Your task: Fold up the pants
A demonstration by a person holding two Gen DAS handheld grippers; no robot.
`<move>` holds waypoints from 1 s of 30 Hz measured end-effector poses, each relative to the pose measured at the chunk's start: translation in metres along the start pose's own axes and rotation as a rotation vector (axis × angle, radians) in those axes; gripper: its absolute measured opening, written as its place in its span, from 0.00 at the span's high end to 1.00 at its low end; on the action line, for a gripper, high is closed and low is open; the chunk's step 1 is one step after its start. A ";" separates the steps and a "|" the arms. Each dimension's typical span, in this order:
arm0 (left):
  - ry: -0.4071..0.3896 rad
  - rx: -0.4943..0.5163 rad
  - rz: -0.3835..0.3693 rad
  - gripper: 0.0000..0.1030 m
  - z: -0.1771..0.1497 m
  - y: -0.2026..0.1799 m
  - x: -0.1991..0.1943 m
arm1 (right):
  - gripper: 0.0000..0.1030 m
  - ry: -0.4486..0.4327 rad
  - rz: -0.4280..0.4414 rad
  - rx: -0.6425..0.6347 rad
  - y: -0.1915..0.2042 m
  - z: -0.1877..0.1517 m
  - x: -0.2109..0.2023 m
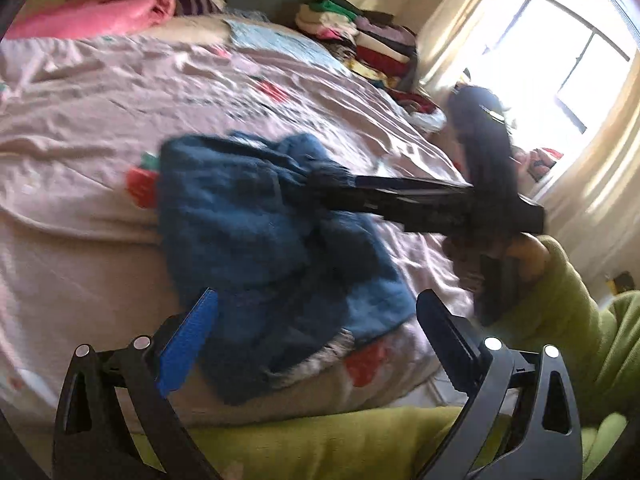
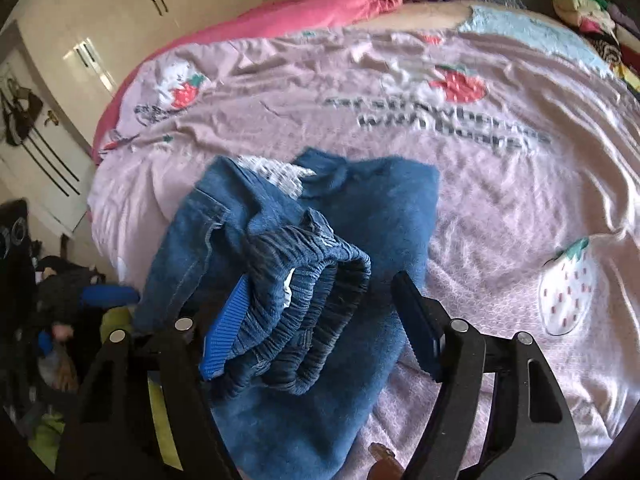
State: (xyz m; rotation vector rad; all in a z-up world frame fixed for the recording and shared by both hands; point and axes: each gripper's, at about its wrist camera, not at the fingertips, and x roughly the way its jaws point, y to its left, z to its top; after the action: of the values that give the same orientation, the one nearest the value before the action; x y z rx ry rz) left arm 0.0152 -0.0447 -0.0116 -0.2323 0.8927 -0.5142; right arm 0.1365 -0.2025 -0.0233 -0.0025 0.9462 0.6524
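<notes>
Two hand-held grippers are seen. The right hand-held gripper (image 2: pixel 308 308) is spread wide, with the waistband of one pair of blue pants (image 2: pixel 280 248) bunched between its fingers. The left hand-held gripper (image 1: pixel 316 312) is released, the pants (image 1: pixel 256 216) ahead on the bed (image 1: pixel 80 120). Open sheet is left beyond; one stack of clothes (image 1: pixel 360 36) lies far ahead.

black tongs (image 2: pixel 320 316), blue ribbed pads (image 1: pixel 188 346), green sleeves (image 1: pixel 568 304).

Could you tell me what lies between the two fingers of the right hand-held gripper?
In the right wrist view, the gathered elastic waistband of the blue pants lies between the spread fingers of the right hand-held gripper, against the left finger.
</notes>
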 end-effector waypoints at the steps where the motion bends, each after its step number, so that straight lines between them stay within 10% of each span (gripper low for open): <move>1: -0.007 -0.001 0.021 0.04 0.001 0.003 -0.004 | 0.36 -0.022 0.001 -0.013 0.003 0.000 -0.007; 17: -0.049 -0.167 0.216 0.04 0.022 0.071 -0.029 | 0.26 -0.106 0.097 -0.408 0.094 -0.033 -0.066; 21: -0.022 -0.143 0.213 0.08 0.034 0.072 -0.012 | 0.41 -0.032 0.059 -0.582 0.127 -0.045 -0.040; 24: 0.013 -0.119 0.175 0.37 0.043 0.067 0.006 | 0.50 0.016 0.020 -0.709 0.143 -0.053 -0.020; 28: 0.061 -0.088 0.172 0.37 0.048 0.062 0.029 | 0.58 0.050 -0.027 -0.823 0.150 -0.061 0.005; 30: 0.082 -0.073 0.183 0.37 0.048 0.059 0.041 | 0.78 0.071 0.020 -0.824 0.146 -0.062 0.015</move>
State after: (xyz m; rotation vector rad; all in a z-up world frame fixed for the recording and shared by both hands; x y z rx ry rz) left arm 0.0935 -0.0161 -0.0340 -0.1940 1.0035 -0.3231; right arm 0.0208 -0.0942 -0.0315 -0.7509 0.6885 1.0267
